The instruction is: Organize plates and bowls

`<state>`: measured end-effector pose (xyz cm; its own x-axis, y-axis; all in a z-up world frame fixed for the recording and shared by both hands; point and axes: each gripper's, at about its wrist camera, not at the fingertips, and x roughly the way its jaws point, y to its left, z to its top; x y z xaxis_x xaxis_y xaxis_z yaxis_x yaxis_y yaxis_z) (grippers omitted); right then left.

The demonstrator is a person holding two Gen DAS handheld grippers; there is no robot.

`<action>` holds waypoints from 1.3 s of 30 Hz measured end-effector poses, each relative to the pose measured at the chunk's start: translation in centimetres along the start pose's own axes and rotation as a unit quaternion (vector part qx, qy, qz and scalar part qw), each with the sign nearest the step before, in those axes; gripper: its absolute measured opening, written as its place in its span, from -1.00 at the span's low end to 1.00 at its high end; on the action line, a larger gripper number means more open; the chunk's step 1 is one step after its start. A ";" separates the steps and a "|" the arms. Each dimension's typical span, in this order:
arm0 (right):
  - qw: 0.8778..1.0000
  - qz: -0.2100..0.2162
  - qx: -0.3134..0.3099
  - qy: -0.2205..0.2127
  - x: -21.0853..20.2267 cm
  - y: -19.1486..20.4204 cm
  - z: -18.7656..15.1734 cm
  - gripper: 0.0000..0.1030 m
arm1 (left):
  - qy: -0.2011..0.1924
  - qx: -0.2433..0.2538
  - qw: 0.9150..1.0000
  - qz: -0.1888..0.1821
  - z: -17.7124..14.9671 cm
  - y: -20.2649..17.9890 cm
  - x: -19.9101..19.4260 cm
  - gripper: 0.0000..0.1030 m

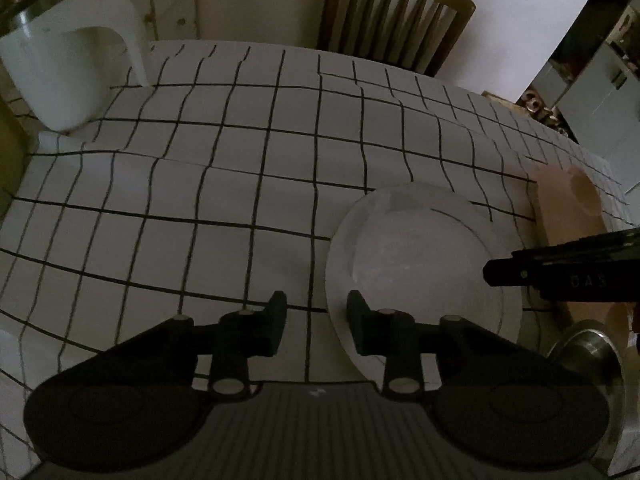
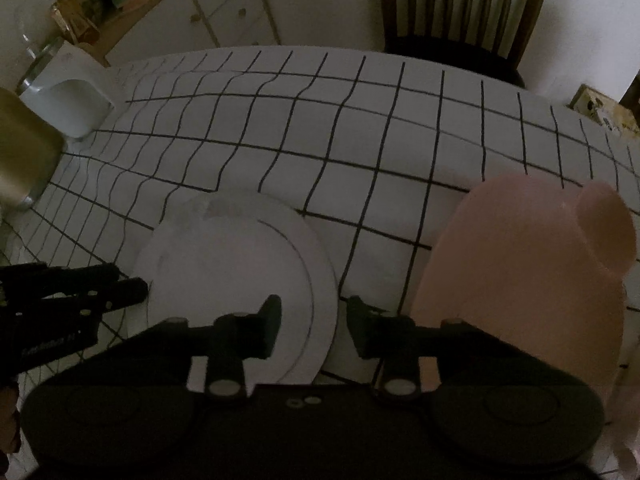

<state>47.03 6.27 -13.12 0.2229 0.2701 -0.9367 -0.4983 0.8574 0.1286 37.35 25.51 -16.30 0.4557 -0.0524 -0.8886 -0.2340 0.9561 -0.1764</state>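
Note:
A white plate (image 1: 420, 256) lies on the checked tablecloth; it also shows in the right wrist view (image 2: 236, 272). My left gripper (image 1: 316, 320) is open, its right finger over the plate's left rim, its left finger over the cloth. My right gripper (image 2: 312, 324) is open, its left finger over the plate's right part, its right finger beside the rim. A pink board-like dish (image 2: 528, 280) lies right of the plate and shows partly in the left wrist view (image 1: 568, 204). Each gripper's tip appears in the other's view at the plate's edge.
A white pitcher (image 1: 68, 68) stands at the table's far left. A metal bowl (image 1: 592, 356) sits at the near right edge. A gold metal container (image 2: 24, 152) is at the left. A wooden chair (image 1: 396, 16) stands behind the table (image 1: 200, 200).

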 end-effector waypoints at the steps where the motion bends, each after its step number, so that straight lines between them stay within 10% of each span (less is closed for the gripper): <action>1: 1.000 0.003 0.002 0.001 0.1 -0.1 0.0 -0.35 | 0.000 0.001 1.000 -0.001 0.0 0.0 0.0 -0.38; 10: 1.000 0.012 0.007 0.006 0.1 -0.5 -0.6 -0.55 | 0.001 0.006 1.000 -0.013 -0.1 -0.9 0.3 -0.67; 39: 0.999 -0.012 0.013 -0.050 -4.0 1.4 -0.7 -0.73 | -0.035 0.029 0.999 0.022 1.5 -2.6 -3.6 -0.72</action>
<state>44.90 6.06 -9.42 0.3180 0.2917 -0.9021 -0.4697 0.8750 0.1173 37.59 23.67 -11.98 0.5062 0.0085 -0.8624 -0.2055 0.9723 -0.1110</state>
